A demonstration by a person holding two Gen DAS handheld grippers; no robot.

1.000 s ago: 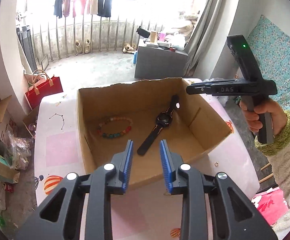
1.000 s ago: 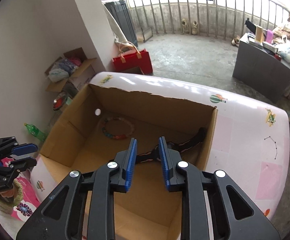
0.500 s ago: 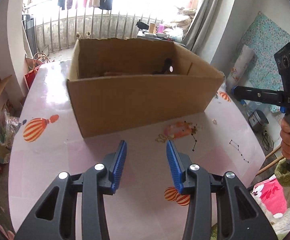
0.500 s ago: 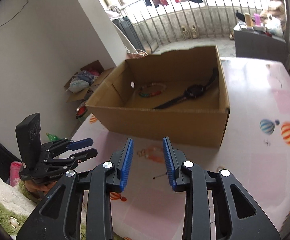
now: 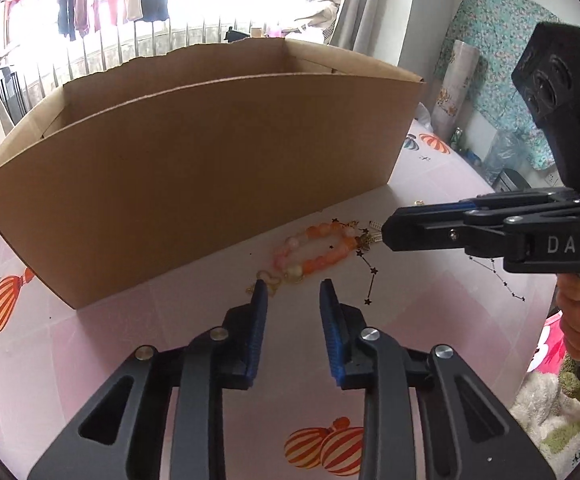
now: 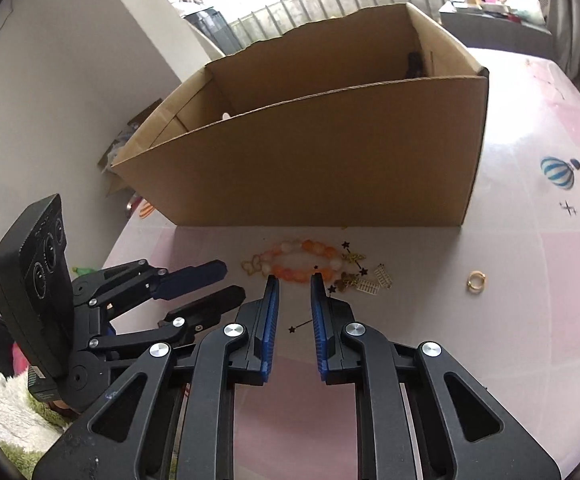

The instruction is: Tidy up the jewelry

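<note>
1. Right wrist view: the bracelet [image 6: 305, 261] lies flat on the table [image 6: 530, 264] just in front of the box [image 6: 330, 160], long axis running along the box wall.
2. The right gripper [image 6: 294, 280] looks nearer. Its jaws are parted narrow and empty, tips right at the bracelet's near edge.
3. The left gripper [image 5: 293, 294] comes from the charm [image 5: 267, 280] end, also parted and empty.
4. A ring [image 6: 476, 280] sits further along the box front.

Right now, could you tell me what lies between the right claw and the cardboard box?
The orange bead bracelet lies on the table between the right claw and the cardboard box, as the right wrist view shows.
</note>
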